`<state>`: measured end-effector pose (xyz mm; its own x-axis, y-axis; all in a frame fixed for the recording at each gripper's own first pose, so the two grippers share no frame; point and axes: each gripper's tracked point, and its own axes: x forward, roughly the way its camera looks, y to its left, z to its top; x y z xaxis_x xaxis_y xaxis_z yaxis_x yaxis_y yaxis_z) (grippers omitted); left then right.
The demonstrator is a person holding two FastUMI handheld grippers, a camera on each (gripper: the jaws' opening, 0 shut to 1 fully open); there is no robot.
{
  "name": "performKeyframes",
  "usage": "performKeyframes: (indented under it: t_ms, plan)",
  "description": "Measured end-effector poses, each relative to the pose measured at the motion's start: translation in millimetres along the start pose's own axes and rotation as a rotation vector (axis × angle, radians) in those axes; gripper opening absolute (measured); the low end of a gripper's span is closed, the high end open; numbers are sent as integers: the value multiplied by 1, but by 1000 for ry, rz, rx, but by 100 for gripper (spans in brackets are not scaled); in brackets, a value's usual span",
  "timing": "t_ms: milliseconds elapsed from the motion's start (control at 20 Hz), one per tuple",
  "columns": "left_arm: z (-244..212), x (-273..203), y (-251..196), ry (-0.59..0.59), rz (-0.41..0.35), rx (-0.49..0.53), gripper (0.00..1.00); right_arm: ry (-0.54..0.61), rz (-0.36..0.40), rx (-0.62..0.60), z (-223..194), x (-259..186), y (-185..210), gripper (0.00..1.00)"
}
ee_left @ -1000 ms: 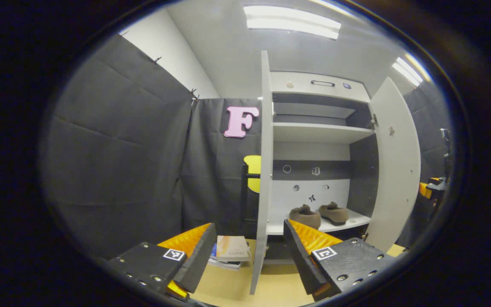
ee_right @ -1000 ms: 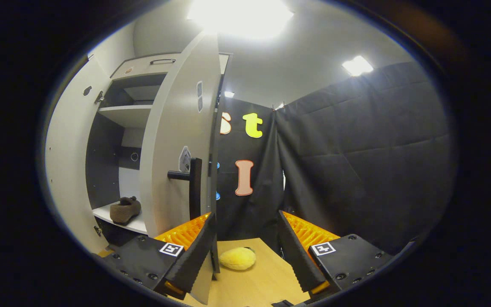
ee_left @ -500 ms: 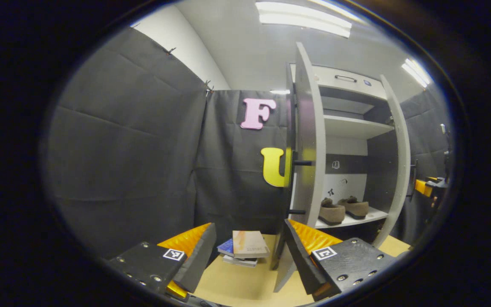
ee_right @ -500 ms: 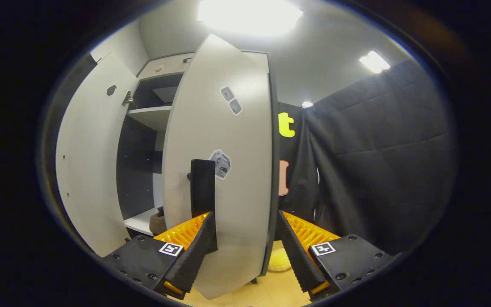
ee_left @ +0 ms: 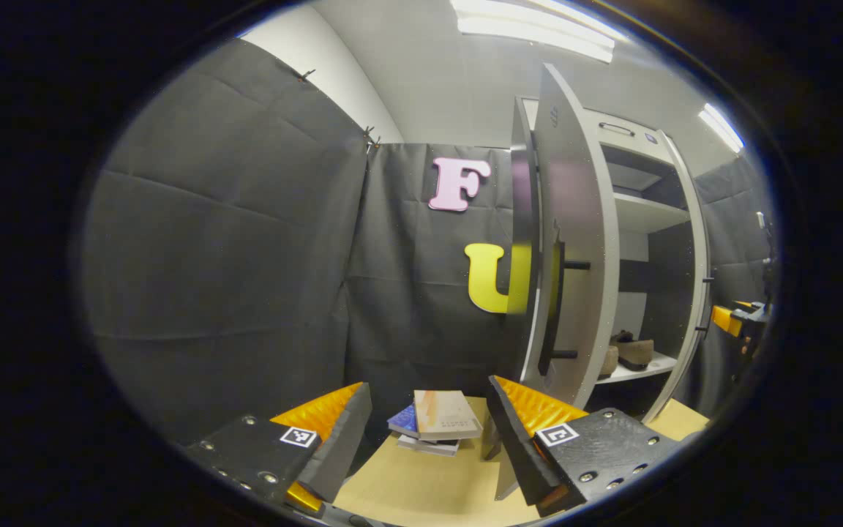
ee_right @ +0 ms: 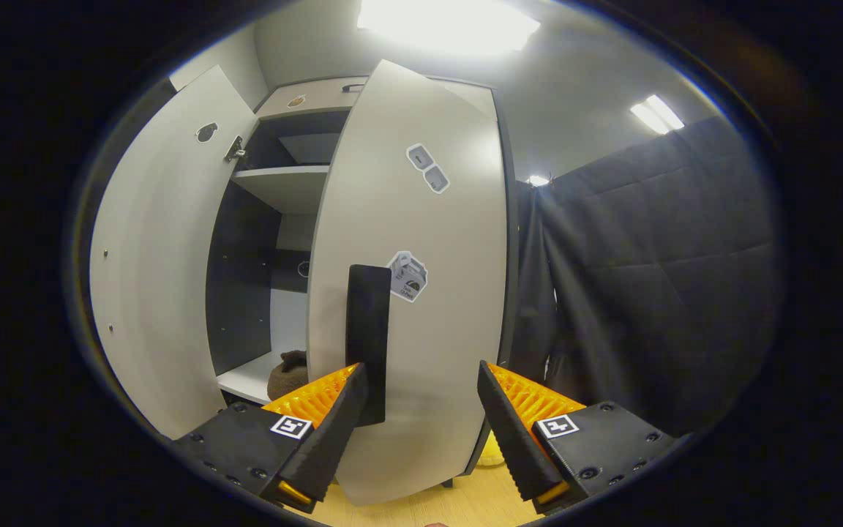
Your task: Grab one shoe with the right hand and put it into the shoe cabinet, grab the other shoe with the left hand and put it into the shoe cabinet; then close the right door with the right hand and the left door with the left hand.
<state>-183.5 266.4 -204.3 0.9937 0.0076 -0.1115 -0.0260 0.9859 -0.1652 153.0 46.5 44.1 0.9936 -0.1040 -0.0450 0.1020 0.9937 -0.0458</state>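
Both shoes (ee_left: 634, 353) sit on the cabinet's bottom shelf. Since a second ago the right door (ee_right: 410, 293) has swung nearer shut; right claw (ee_right: 421, 424) and left claw (ee_left: 425, 432) both gape, released.

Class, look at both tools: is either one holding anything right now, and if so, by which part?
Nothing is held. The left tool is open with only the books beyond it. The right tool is open in front of the right door, not gripping its handle.
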Motion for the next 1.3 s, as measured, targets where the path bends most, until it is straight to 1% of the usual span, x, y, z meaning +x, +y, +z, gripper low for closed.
performKeyframes:
  t_ms: [100,250,400,450,500,550,650,750,800,850,900,1100,1300]
  plan:
    - [5,18,-5,-8,-31,-19,92,-6,-21,-13,-1,-10,-2,98]
    - [7,49,-27,-13,-99,-32,92,-27,-62,-46,5,-29,-12,98]
    - [18,66,-41,-28,-108,-17,92,-27,-74,-74,-2,-45,-26,97]
    - [20,70,-53,-29,-127,-25,92,-20,-81,-88,-6,-48,-34,98]
    - [19,73,-62,-30,-123,-31,92,-12,-88,-98,-10,-49,-42,98]
    - [23,71,-64,-41,-112,-6,92,-4,-87,-100,-14,-49,-48,98]
    - [24,69,-67,-55,-73,37,90,14,-56,-81,-22,-47,-55,97]
    - [24,66,-72,-58,-34,42,90,32,-25,-64,-36,-41,-63,98]
    - [23,65,-78,-55,-28,34,90,37,-19,-57,-39,-39,-68,98]
    - [20,62,-88,-54,-33,21,90,40,-7,-48,-41,-39,-71,98]
    - [19,60,-99,-50,-45,8,97,44,8,-39,-43,-38,-73,98]
    - [17,55,-142,-60,-92,-12,97,52,27,-45,-50,-29,-91,98]
    - [12,56,-179,-72,-113,-22,97,61,14,-57,-55,-31,-117,98]
